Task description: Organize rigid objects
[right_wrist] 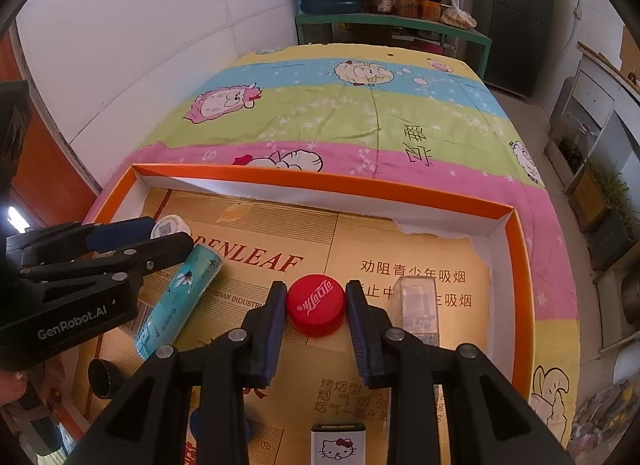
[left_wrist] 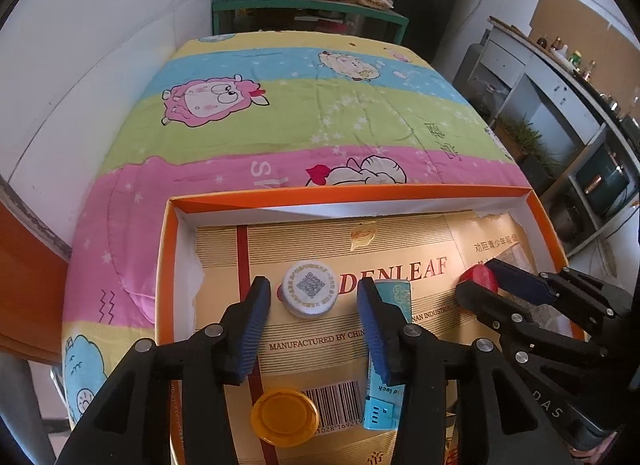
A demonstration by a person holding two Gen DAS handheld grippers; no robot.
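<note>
Left gripper point(left_wrist: 312, 297): jaws parted wider than the white QR cap point(left_wrist: 307, 292) sitting between them, centre of the left wrist view; clear gap on the right pad side, left pad just beside the cap, so it is not clamped. Cap lies flat, top face up.

Right gripper point(right_wrist: 316, 305): jaws narrow around the red bottle cap point(right_wrist: 316, 304), centre of the right wrist view. Both pads sit at its rim and look to be pressing on it. Cap lies flat, logo up.

Both caps rest on the gold printed cardboard inside the orange-rimmed box point(right_wrist: 320, 181), which stands on a cartoon bedspread point(left_wrist: 320, 113).

Around:
- teal tube point(right_wrist: 180, 297), left of centre in the right view, lying flat, long axis running lower left to upper right, partly under the left gripper's fingers
- clear block point(right_wrist: 416, 305), just right of the right pad
- Hello Kitty item point(right_wrist: 338, 445), bottom centre
- amber lid point(left_wrist: 285, 417), lower left of centre in the left view
</note>
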